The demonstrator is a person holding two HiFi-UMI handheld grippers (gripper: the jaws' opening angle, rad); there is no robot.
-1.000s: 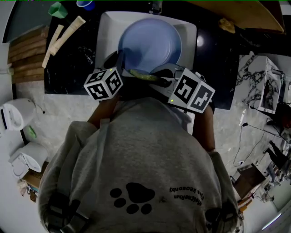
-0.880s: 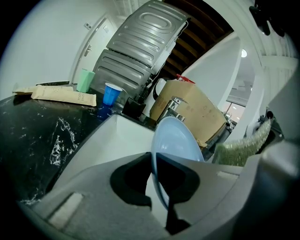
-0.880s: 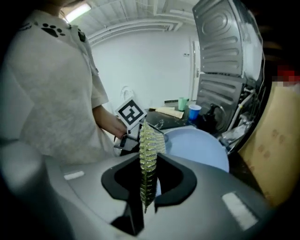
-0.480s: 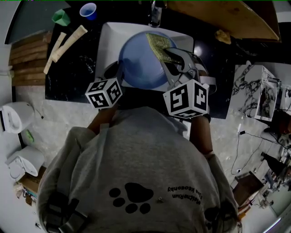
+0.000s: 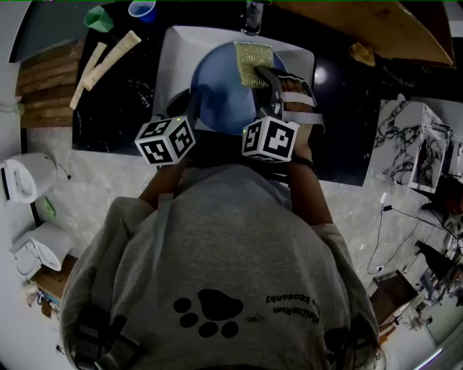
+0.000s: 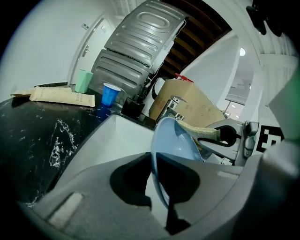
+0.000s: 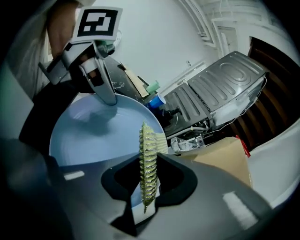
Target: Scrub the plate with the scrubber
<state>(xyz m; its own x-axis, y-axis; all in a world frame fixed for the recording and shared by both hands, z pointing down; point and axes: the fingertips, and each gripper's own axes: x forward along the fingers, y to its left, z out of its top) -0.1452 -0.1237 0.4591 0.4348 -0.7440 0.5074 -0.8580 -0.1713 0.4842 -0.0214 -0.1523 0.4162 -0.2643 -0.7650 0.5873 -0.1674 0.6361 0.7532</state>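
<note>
A light blue plate (image 5: pixel 221 90) is held tilted over the white sink (image 5: pixel 170 50). My left gripper (image 5: pixel 190 102) is shut on the plate's near left rim; in the left gripper view the plate's edge (image 6: pixel 161 183) runs between the jaws. My right gripper (image 5: pixel 262 76) is shut on a yellow-green scrubber (image 5: pixel 252 61), which lies against the plate's far right rim. In the right gripper view the scrubber (image 7: pixel 148 164) stands edge-on between the jaws in front of the plate (image 7: pixel 89 136), and the left gripper (image 7: pixel 107 93) shows clamped on the rim.
A faucet (image 5: pixel 251 13) stands behind the sink. On the black counter (image 5: pixel 116 101) to the left are two beige packets (image 5: pixel 108 52), a green cup (image 5: pixel 94 16) and a blue cup (image 5: pixel 141 9). A wooden board (image 5: pixel 376 22) lies at the back right.
My right gripper has swept the scrubber from the plate's near edge up across its face to the far right rim, rolling as it went. The left gripper and the plate have stayed put.
</note>
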